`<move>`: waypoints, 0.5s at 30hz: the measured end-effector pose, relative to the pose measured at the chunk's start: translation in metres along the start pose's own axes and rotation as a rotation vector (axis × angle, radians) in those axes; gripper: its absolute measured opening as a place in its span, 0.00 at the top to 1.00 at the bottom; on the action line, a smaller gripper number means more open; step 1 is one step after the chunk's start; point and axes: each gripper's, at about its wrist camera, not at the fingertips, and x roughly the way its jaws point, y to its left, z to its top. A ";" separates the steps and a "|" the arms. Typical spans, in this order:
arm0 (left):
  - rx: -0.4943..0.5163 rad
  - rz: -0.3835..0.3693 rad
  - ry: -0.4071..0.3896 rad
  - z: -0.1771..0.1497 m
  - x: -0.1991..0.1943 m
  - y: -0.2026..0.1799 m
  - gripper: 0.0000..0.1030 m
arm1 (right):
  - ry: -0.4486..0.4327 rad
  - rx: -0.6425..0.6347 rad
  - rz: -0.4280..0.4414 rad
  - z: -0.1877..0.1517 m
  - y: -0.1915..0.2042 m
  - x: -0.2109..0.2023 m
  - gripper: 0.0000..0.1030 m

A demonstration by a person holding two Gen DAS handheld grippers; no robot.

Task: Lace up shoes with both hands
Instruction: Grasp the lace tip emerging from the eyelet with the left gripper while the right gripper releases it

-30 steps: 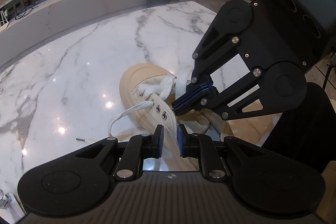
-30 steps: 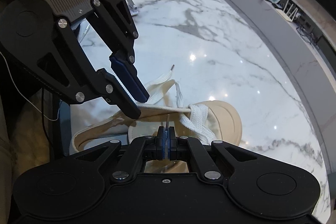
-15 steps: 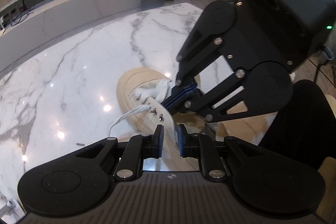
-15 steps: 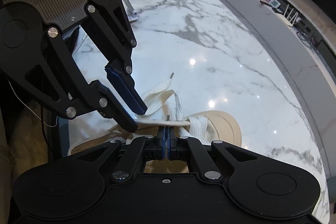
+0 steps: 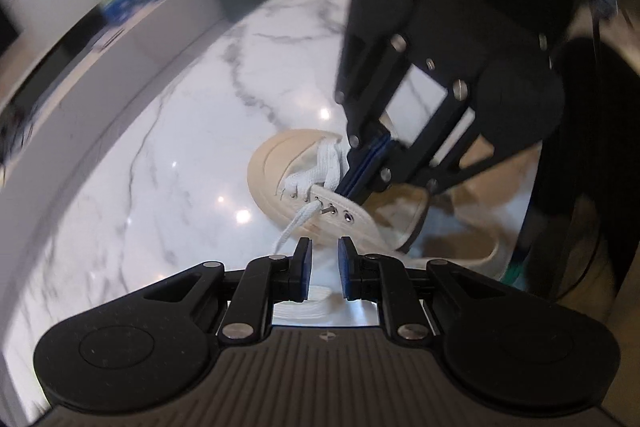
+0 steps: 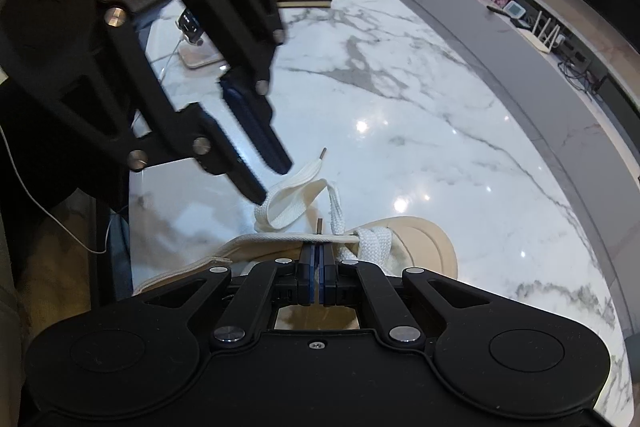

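Shoe count: one beige shoe (image 5: 280, 183) is lying on the marble table (image 5: 160, 155), toe pointing away from the left camera. One white lace (image 6: 296, 203) is being threaded, with two metal tips seen: one (image 6: 323, 154) resting on the marble, one (image 6: 319, 227) sticking up just past the right gripper (image 6: 318, 259). Two grippers are being counted. The right gripper's pads are pressed together, pinching the lace at the eyelet row. The left gripper (image 5: 323, 259) is being held slightly apart, nothing between its pads, just above the lace loop. Compared with a second ago, the left gripper is being rolled and its view is blurred; the right gripper is being kept in place.
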 end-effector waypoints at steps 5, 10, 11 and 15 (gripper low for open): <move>0.173 0.034 0.005 0.003 0.020 -0.004 0.87 | 0.003 -0.004 0.020 0.000 -0.005 0.000 1.00; 0.391 0.007 -0.007 0.006 0.025 -0.016 0.87 | 0.003 0.001 0.040 0.001 -0.009 0.001 1.00; 0.430 0.003 0.001 0.007 0.026 -0.019 0.87 | 0.004 0.002 0.044 0.001 -0.010 0.001 1.00; 0.580 0.004 0.044 0.007 0.035 -0.031 0.87 | 0.002 0.002 0.058 0.001 -0.014 0.002 1.00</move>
